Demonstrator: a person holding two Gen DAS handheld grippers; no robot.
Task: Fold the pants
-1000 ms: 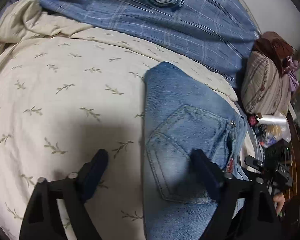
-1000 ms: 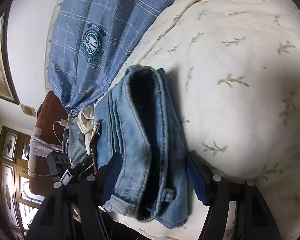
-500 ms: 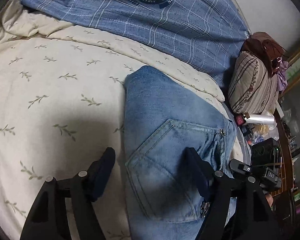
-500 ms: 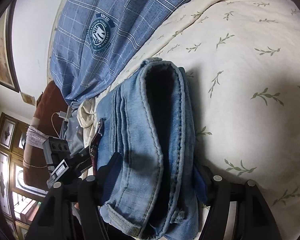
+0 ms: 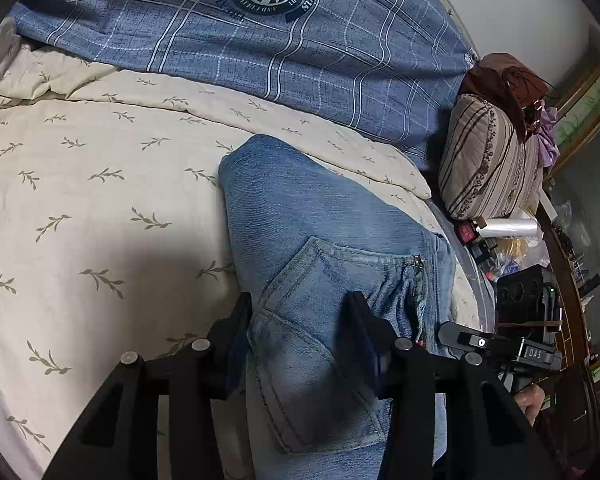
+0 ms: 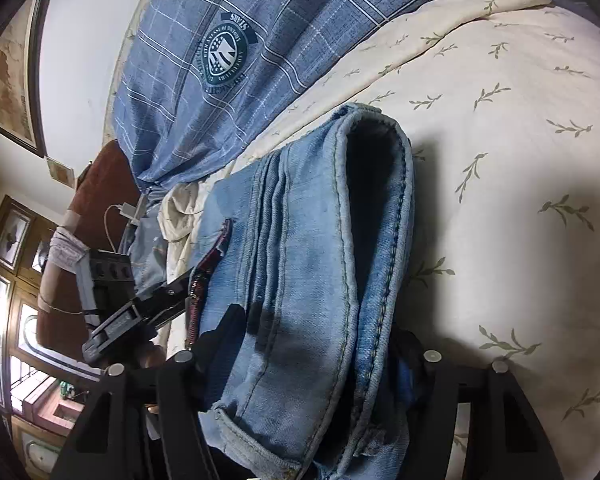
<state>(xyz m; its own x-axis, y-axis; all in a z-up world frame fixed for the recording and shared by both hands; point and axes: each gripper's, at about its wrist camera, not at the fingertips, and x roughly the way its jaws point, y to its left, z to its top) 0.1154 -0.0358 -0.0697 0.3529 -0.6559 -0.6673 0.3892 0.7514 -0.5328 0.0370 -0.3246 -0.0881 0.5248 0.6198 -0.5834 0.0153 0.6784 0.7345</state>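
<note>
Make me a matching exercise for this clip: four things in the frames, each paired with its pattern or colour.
Things:
1. jeans
2. duvet
3. pillow
4. blanket

Descriptions:
A. cream with leaf sprigs
B. blue plaid with a round crest
C. brown and beige stripes
D. faded blue denim, folded

Pairs: 1-D, 2-A, 3-C, 4-B

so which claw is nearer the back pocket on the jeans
Left. The left claw straddles the back pocket of the jeans; the right claw sits around the folded stack's layered end, off the pocket.
</note>
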